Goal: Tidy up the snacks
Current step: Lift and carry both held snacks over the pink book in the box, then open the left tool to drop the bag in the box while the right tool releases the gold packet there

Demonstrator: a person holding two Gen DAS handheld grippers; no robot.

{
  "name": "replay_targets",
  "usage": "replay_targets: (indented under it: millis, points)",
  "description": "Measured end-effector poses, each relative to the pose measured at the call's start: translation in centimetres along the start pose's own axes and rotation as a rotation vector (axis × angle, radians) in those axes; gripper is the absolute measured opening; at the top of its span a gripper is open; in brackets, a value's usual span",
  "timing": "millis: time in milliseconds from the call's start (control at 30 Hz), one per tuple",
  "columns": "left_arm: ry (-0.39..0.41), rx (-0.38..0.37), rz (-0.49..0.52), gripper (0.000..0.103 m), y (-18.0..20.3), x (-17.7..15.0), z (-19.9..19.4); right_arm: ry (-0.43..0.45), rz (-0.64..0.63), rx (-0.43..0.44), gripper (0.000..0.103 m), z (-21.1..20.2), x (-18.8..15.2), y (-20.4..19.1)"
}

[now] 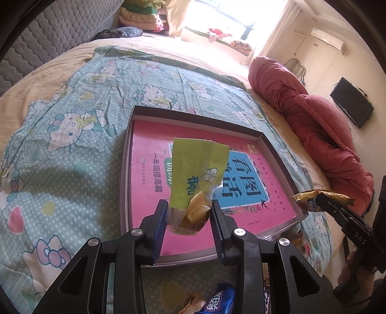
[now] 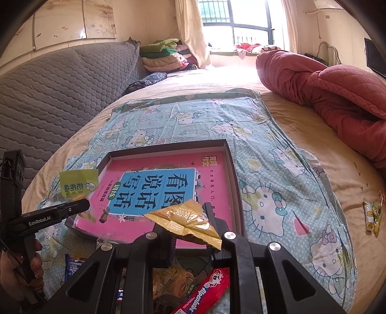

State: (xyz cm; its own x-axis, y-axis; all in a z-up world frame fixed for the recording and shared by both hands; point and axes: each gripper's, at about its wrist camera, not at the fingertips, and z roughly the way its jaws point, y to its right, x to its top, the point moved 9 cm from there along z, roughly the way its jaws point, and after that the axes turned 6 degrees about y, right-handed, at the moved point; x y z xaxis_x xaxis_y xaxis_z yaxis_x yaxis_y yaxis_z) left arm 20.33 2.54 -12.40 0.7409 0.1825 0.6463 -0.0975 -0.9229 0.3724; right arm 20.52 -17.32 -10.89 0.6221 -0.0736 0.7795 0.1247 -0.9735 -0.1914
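Window (image 1: 217, 14) glare, sharp centre — fisheye-bent edges

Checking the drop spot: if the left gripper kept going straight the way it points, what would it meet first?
Probably the pink book lying in the shallow box; the left gripper, shut on the green snack packet, aims there, though depth is unclear.

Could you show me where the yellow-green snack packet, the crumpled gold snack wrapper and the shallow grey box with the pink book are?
yellow-green snack packet (image 1: 196, 166), left wrist view, printed front.
crumpled gold snack wrapper (image 2: 185, 217), right wrist view, creased middle.
shallow grey box (image 2: 232, 174), right wrist view, right wall.
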Motion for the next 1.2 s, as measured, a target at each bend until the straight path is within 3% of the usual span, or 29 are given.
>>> replay_targets:
  millis: [267,867,1200]
  points:
    - [-0.015,0.007,0.055,0.036,0.8,0.0,1.4,-0.029,-0.004,-0.032,0.021,1.4,-0.7,0.2]
    - [-0.048,0.006,0.045,0.036,0.3,-0.5,2.1,-0.026,-0.072,-0.139,0.021,4.4,-0.5,1.2]
    - [-0.052,-0.005,0.035,0.036,0.2,-0.6,2.1,-0.071,-0.081,-0.063,0.022,5.5,-1.2,-0.8]
